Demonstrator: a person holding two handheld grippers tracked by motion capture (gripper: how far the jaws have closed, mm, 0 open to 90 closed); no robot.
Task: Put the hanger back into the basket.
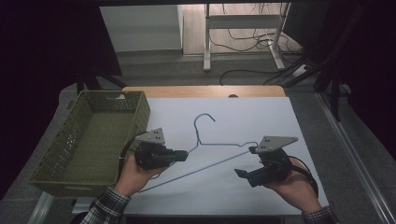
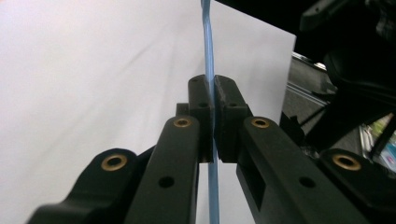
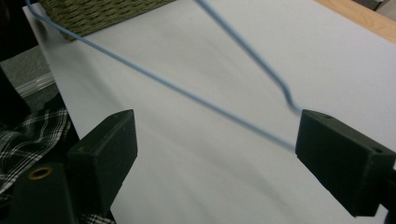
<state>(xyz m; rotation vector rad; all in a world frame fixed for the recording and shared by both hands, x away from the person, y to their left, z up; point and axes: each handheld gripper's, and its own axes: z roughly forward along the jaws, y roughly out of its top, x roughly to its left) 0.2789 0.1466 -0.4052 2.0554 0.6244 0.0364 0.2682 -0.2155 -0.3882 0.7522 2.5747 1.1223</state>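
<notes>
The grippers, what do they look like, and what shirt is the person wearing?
Both the left gripper and the right gripper are black and chunky, each topped by a grey three-cornered plate. A black cable loops by the right one. The fingers are blocky black pads, with brass-coloured rivets on the links behind them. The sleeves are a dark-and-white plaid.

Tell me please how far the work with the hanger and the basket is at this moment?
Done: the left gripper is shut on the blue wire hanger near its neck. In hand: the right gripper is open, its jaws wide apart around the hanger's corner, not yet closed. Left: the green basket holds nothing I can see, so if the hanger is meant to go there, that move remains.
</notes>
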